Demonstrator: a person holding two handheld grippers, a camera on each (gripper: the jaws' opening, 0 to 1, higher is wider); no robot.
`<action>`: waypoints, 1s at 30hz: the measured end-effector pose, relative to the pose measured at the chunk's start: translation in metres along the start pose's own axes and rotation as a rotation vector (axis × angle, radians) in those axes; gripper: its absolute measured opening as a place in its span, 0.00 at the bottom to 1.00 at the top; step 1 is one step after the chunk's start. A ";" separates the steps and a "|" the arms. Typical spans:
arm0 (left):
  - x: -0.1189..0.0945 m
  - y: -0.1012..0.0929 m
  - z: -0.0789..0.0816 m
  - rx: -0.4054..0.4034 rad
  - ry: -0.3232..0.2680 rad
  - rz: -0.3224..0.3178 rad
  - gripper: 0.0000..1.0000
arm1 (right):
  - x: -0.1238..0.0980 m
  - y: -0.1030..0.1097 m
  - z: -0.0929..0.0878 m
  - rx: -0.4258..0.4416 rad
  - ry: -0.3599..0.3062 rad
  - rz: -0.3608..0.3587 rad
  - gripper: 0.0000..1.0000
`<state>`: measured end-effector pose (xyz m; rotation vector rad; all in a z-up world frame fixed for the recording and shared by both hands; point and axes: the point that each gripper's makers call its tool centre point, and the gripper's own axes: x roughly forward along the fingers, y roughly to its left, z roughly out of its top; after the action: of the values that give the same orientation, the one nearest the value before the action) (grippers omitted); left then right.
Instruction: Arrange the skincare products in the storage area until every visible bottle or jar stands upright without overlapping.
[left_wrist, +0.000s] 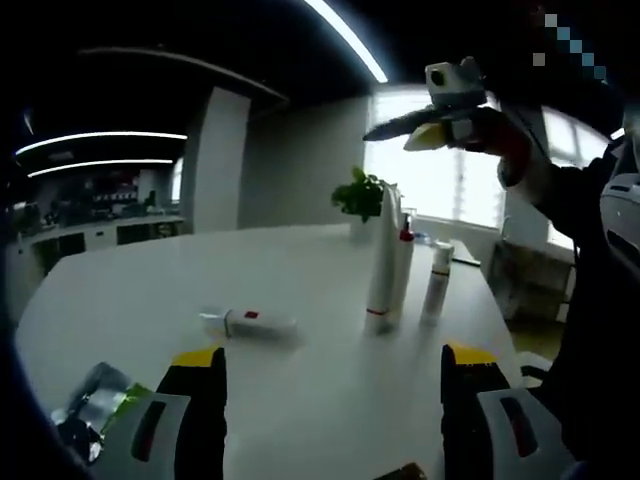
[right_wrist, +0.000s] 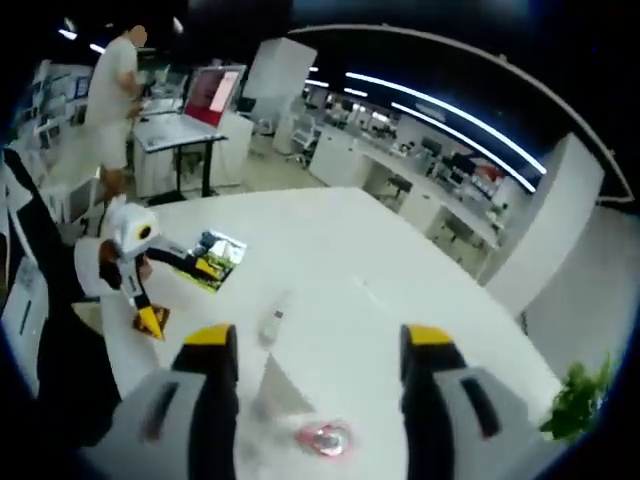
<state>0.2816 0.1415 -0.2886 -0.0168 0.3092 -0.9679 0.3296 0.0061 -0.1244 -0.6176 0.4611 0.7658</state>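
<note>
- One tube (left_wrist: 250, 322) is seen lying flat on the table (left_wrist: 300, 270), left of centre; three bottles (left_wrist: 392, 262) stand upright, centre right.
- Left gripper (left_wrist: 330, 375) and right gripper (right_wrist: 315, 350) fingers are held apart, empty.
- Risk judged: standing bottles toppled if brushed while the tube is raised.

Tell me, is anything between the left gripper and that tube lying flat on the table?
Nothing visible. The left gripper is open, and the lying tube sits on bare table just beyond its left jaw. The upright bottles stand off to the right, clear of that path.
</note>
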 end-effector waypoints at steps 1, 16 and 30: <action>0.000 0.002 0.000 -0.006 -0.001 0.005 0.91 | 0.004 0.001 -0.001 0.006 0.011 0.015 0.65; -0.007 0.020 0.003 -0.073 -0.039 0.054 0.99 | 0.072 0.003 -0.015 0.276 0.188 0.291 0.70; -0.026 0.035 0.003 -0.077 -0.076 0.113 0.99 | 0.144 0.006 -0.016 0.194 0.330 0.307 0.68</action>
<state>0.2967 0.1820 -0.2848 -0.1051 0.2745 -0.8409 0.4144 0.0706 -0.2229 -0.4975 0.9384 0.9001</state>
